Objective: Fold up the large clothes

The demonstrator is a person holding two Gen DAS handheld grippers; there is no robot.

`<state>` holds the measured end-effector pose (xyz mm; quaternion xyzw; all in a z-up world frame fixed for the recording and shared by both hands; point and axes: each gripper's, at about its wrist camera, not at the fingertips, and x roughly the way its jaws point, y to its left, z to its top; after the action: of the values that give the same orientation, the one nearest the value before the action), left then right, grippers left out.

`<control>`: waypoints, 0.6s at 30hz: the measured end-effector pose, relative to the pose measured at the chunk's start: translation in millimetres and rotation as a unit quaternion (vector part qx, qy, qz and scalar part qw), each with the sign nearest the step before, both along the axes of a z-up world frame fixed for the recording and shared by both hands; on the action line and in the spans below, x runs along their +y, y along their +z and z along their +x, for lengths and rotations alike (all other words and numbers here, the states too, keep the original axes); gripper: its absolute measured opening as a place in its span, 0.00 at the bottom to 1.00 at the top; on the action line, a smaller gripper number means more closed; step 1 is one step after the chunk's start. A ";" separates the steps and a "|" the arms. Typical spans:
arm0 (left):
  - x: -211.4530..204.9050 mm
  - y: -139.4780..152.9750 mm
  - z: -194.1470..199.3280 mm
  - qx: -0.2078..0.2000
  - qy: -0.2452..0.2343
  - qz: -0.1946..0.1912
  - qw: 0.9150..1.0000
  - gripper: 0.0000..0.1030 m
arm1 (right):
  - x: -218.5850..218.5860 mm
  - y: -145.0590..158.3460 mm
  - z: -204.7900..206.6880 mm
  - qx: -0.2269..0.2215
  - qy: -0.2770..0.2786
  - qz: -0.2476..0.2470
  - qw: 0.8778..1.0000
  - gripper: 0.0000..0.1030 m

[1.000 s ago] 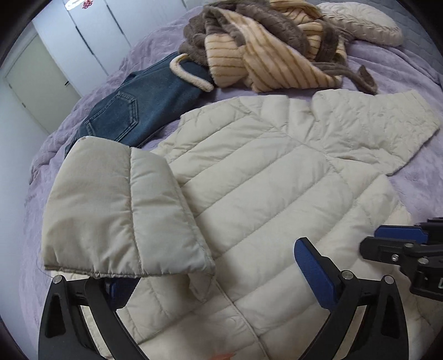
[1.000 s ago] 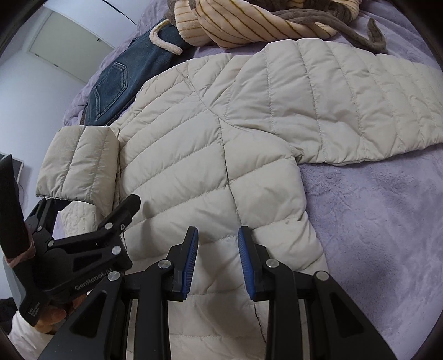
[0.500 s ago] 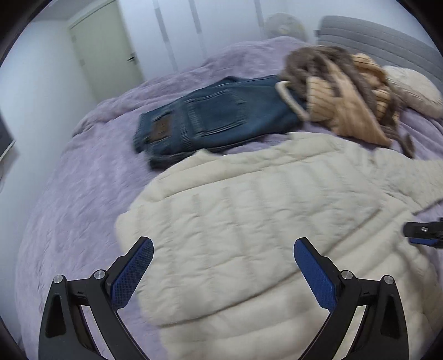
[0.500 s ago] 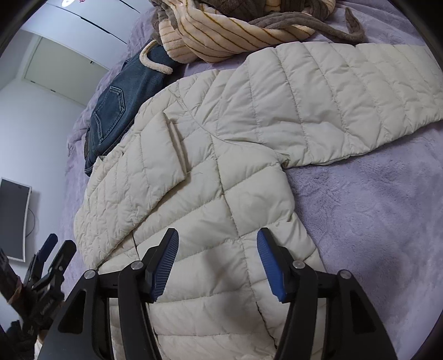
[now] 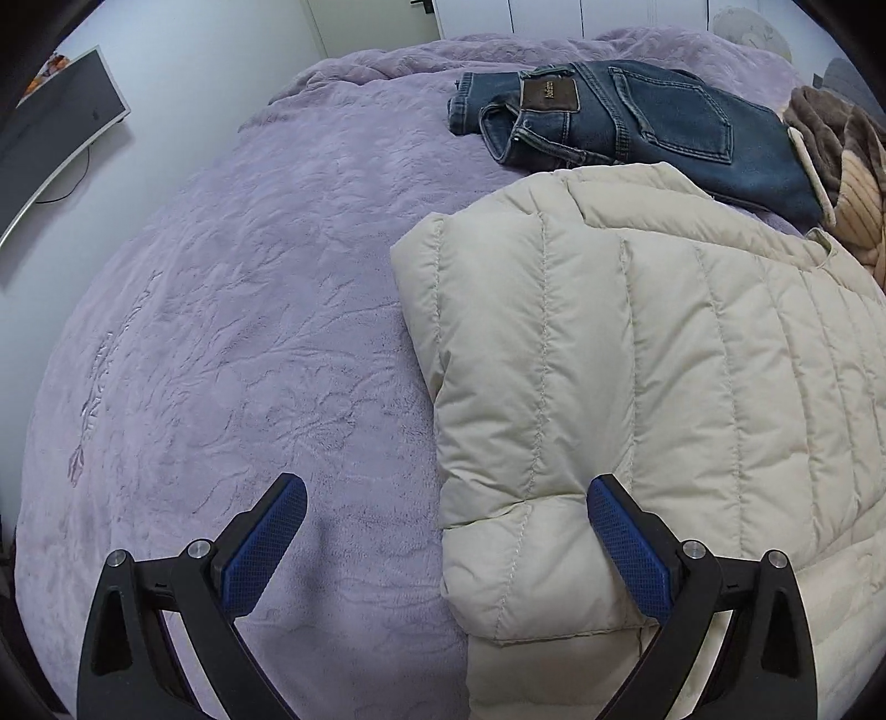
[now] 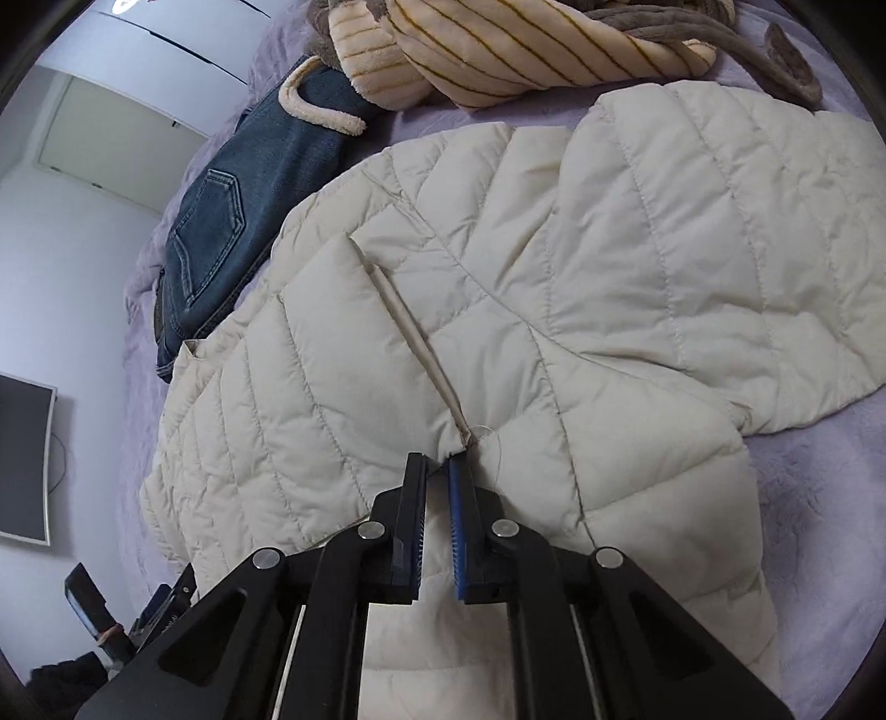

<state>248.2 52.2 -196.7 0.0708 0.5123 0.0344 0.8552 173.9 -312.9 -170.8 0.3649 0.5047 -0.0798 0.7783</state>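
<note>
A cream quilted puffer jacket [image 5: 637,387] lies spread on the purple bedspread [image 5: 249,332], its left sleeve folded in over the body. My left gripper [image 5: 443,554] is open and straddles the jacket's folded left edge, one finger over the bedspread and the other over the padding, with nothing pinched. In the right wrist view the jacket [image 6: 554,288] fills the middle, its other sleeve stretched out to the right. My right gripper [image 6: 442,471] is shut at the cuff of the folded sleeve [image 6: 343,354], a little fabric caught between the pad tips. The left gripper [image 6: 160,609] shows at the lower left.
Folded blue jeans [image 5: 637,127] lie beyond the jacket. A striped cream and brown fleece [image 6: 498,50] is heaped past the jacket's collar. A dark screen [image 5: 61,127] hangs on the wall left of the bed. Open bedspread stretches to the jacket's left.
My left gripper let go of the sleeve, which now lies folded over the body, and swung left to the jacket's edge. My right gripper opened wide, then shut at the cuff.
</note>
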 end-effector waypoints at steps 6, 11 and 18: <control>-2.7 6.4 4.6 0.007 0.003 0.009 1.000 0.99 | -16.4 1.5 -6.4 0.011 -0.002 -0.014 1.000 0.09; -10.0 20.0 0.2 -0.002 -0.003 0.018 1.000 0.99 | -29.0 10.4 -32.1 -0.002 -0.002 0.014 1.000 0.10; -8.4 14.9 7.5 0.006 0.030 -0.006 1.000 0.99 | -27.3 11.6 -11.4 -0.052 0.014 0.073 0.996 0.68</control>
<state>255.7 43.9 -181.8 0.0502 0.5195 0.0568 0.8511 162.5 -340.2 -159.1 0.4170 0.4735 -0.0128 0.7757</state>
